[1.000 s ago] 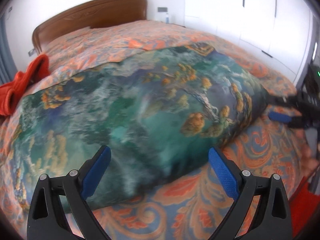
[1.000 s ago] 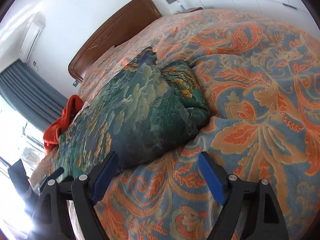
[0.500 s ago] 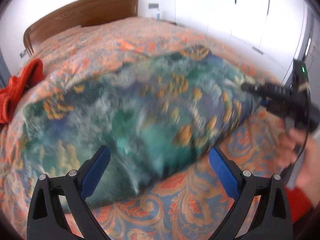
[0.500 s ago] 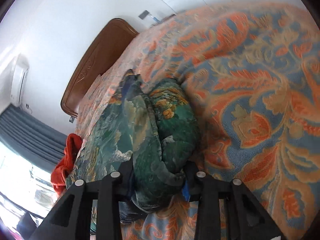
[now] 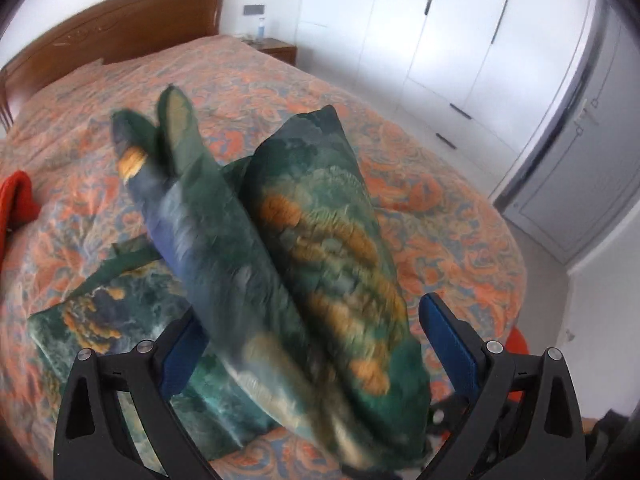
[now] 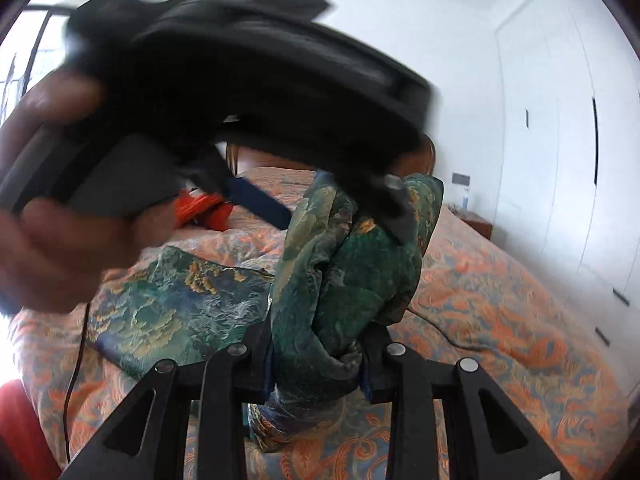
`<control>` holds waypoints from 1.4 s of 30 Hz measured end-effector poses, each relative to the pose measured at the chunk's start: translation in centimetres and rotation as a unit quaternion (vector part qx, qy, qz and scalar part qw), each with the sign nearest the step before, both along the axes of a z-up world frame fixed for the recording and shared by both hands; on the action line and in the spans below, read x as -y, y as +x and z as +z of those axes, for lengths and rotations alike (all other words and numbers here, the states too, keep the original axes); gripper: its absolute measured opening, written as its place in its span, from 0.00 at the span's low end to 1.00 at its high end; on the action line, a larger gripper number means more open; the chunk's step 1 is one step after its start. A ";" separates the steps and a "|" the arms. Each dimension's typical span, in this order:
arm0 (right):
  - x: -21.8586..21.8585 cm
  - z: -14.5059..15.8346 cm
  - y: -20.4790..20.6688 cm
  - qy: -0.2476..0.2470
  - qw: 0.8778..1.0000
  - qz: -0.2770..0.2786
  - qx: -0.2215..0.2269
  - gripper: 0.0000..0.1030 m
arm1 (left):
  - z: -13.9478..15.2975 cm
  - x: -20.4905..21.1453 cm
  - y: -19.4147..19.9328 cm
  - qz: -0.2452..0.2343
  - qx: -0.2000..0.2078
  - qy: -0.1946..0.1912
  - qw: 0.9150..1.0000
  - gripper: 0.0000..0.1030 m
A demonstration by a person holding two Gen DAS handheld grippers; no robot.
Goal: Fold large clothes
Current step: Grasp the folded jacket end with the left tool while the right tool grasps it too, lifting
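A large green garment with orange patches (image 5: 320, 248) is partly raised off the bed as a bunched fold, while its other part (image 5: 100, 320) lies flat. My right gripper (image 6: 318, 364) is shut on the bunched green cloth (image 6: 352, 280), which stands up between its fingers. My left gripper (image 5: 318, 350) is open and wide, and the raised fold passes between its blue pads without being pinched. In the right wrist view the left gripper (image 6: 340, 216) hangs close above the fold, blurred, with a person's hand (image 6: 60, 220) on it.
The bed has an orange and blue patterned cover (image 5: 440, 208) and a wooden headboard (image 5: 120, 28). A red cloth (image 5: 16, 200) lies at the left edge. A nightstand (image 5: 280, 46), white wardrobes (image 5: 460, 40) and a grey door (image 5: 580, 160) stand on the right. A thin cable (image 6: 76, 360) hangs nearby.
The right gripper went from open to shut on the garment's end, then lifted and swung it over towards the left gripper. The left gripper rose and stayed open.
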State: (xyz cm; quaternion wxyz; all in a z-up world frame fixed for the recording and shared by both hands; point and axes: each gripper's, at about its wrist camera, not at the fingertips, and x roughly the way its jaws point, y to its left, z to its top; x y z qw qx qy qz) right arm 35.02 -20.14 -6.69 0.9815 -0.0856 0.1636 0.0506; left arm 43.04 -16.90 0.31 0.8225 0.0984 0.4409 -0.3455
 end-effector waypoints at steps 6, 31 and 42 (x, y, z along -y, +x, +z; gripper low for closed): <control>-6.7 -1.6 -0.9 -0.123 0.991 0.042 0.024 0.30 | -0.7 -2.6 0.9 0.081 -0.013 0.026 0.996 0.95; -1.4 -1.0 5.5 0.143 0.974 0.114 -0.131 0.39 | -5.2 -21.1 6.1 0.187 -0.052 -0.004 0.981 0.30; -13.1 -8.9 12.5 0.091 0.952 0.184 -0.226 0.36 | -11.9 -31.4 8.3 0.266 -0.104 -0.018 0.958 0.31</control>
